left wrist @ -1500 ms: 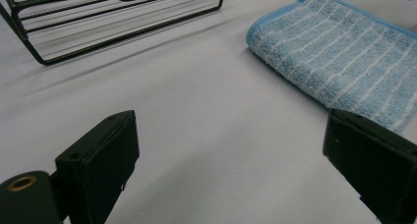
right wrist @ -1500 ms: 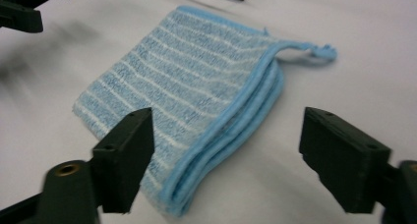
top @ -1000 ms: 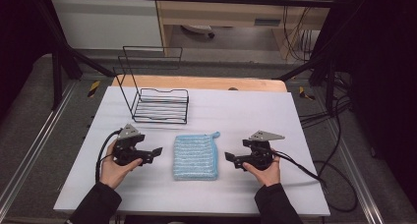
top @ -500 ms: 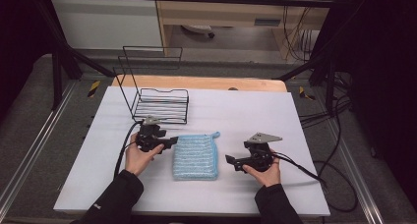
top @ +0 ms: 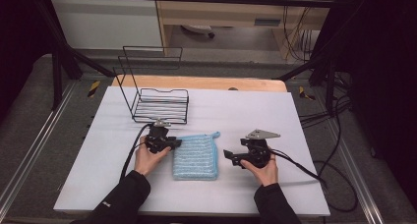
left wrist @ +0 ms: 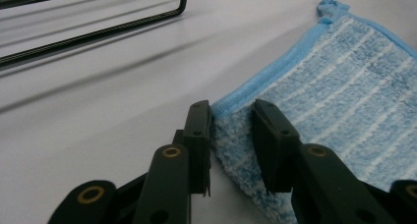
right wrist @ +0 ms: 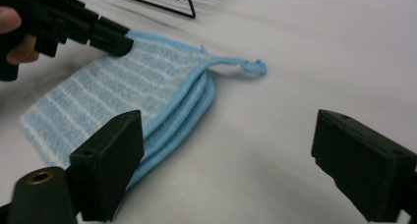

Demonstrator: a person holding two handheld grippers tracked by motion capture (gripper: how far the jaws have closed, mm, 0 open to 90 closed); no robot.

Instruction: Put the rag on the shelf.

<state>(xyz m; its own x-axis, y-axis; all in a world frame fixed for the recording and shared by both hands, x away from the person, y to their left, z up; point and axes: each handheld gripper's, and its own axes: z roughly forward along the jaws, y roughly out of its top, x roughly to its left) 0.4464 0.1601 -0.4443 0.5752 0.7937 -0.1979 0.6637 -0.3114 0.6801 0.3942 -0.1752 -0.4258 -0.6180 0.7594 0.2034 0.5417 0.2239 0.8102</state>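
A folded blue striped cloth (top: pixel 195 156) with a hanging loop lies flat on the white table (top: pixel 295 116). My left gripper (top: pixel 177 143) is at the cloth's far left corner. In the left gripper view its jaws (left wrist: pixel 231 121) have just been closing and stand narrow, with the cloth (left wrist: pixel 344 86) edge between them and a gap still showing. My right gripper (top: pixel 228 155) rests to the right of the cloth, pointing at it. Its jaws (right wrist: pixel 226 150) stand wide after closing slightly, over bare table beside the cloth (right wrist: pixel 123 96). The left gripper (right wrist: pixel 115 42) also appears there.
A black wire rack (top: pixel 160 103) stands on the table behind the left gripper, close to the cloth's far edge; its base bars (left wrist: pixel 98 32) show in the left gripper view. Cables trail from both grippers. A wooden board (top: pixel 196 82) lies past the table's far edge.
My left hand has moved right and forward from the table's left part to the cloth's far left corner, and its jaws have narrowed. The right hand has stayed in place.
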